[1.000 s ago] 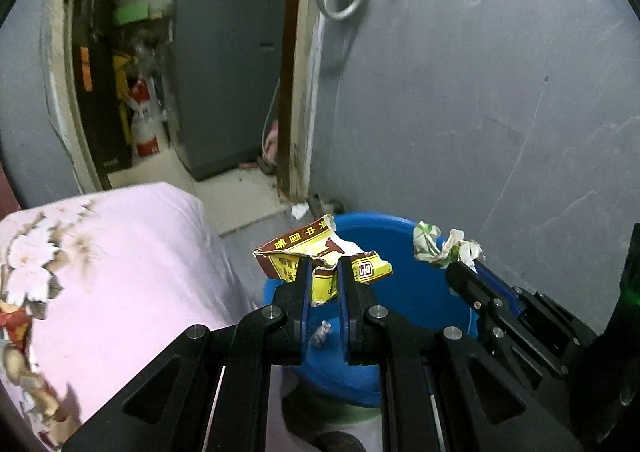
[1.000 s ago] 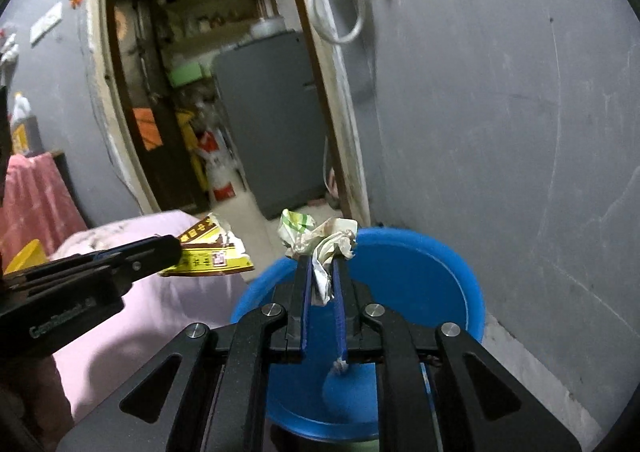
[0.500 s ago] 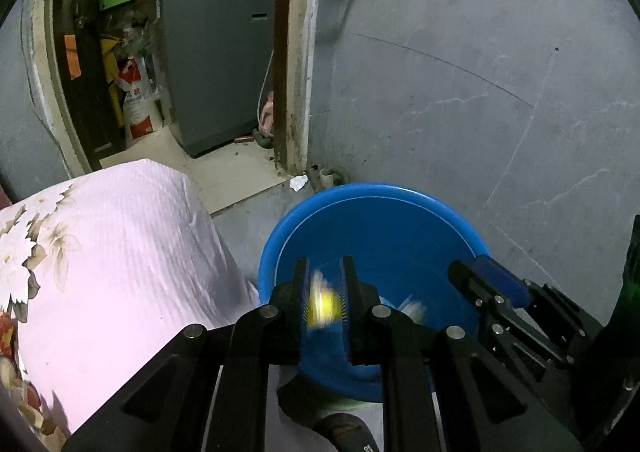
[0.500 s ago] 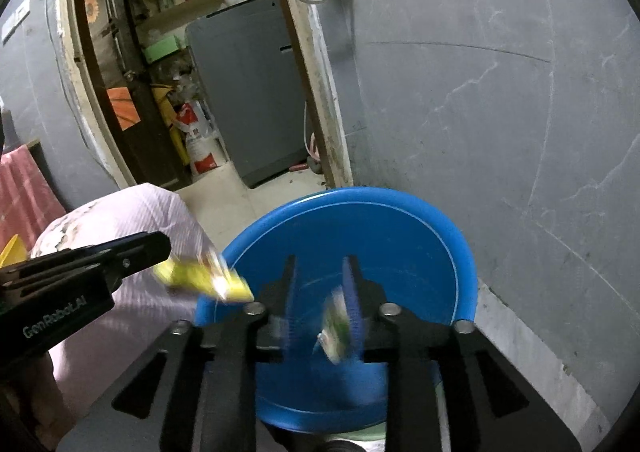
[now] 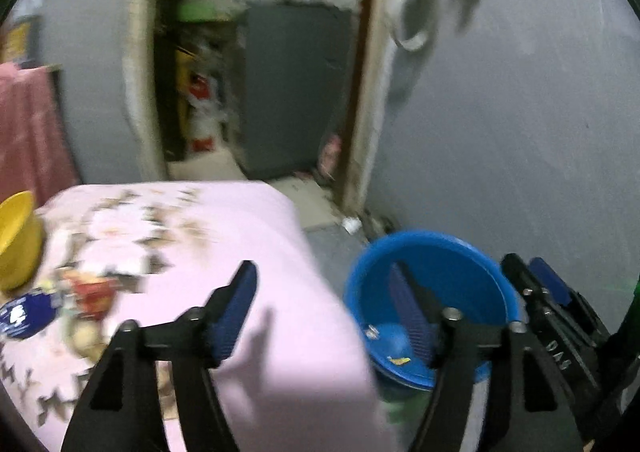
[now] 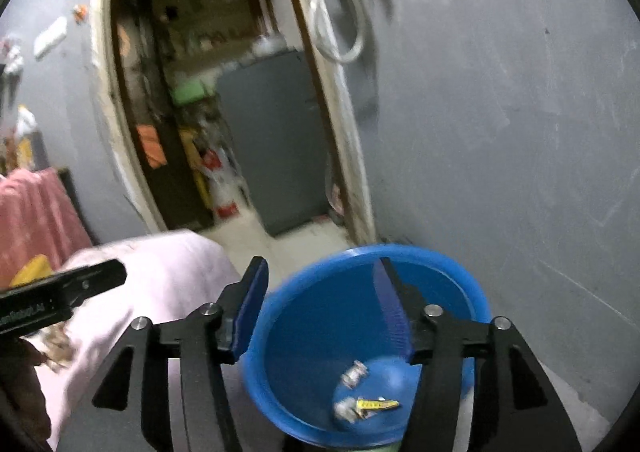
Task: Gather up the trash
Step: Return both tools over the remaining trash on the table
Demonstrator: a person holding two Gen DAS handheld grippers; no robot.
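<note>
Left gripper: the left gripper (image 5: 324, 304) stands wide, its jaws just opened, nothing between them; one finger shows over the pink cloth, the other over the bucket's mouth.
Right gripper: the right gripper (image 6: 320, 296) stands fairly wide, its jaws also just opened and empty, straddling the near left rim of the bucket.
Trash: a yellow wrapper (image 6: 378, 404) and crumpled pale scraps (image 6: 354, 372) lie at the bottom of the blue bucket (image 6: 476, 292).
Only in the right view: the bucket's floor seen plainly with all the pieces; the left gripper's black finger entering from the left edge over the cloth; a white hose (image 6: 340, 24) hanging on the wall above.
Only in the left view: the bench top under the pink flowered cloth (image 5: 240, 232), with a yellow bowl (image 5: 18, 240) at its far left edge, a blue round packet (image 5: 24, 314) and a red item (image 5: 92, 290) near it, all blurred; the right gripper at the right edge, just beside the bucket's rim; only a yellow scrap (image 5: 400, 360) shows inside the bucket.
Edges: the cloth's corner drops off just beside the bucket's left rim; the bucket stands on the floor close to the grey wall (image 6: 520, 132).
Open room: bare floor runs from the bucket toward the doorway (image 5: 256, 92), where a grey cabinet (image 6: 272, 140) stands beyond.
</note>
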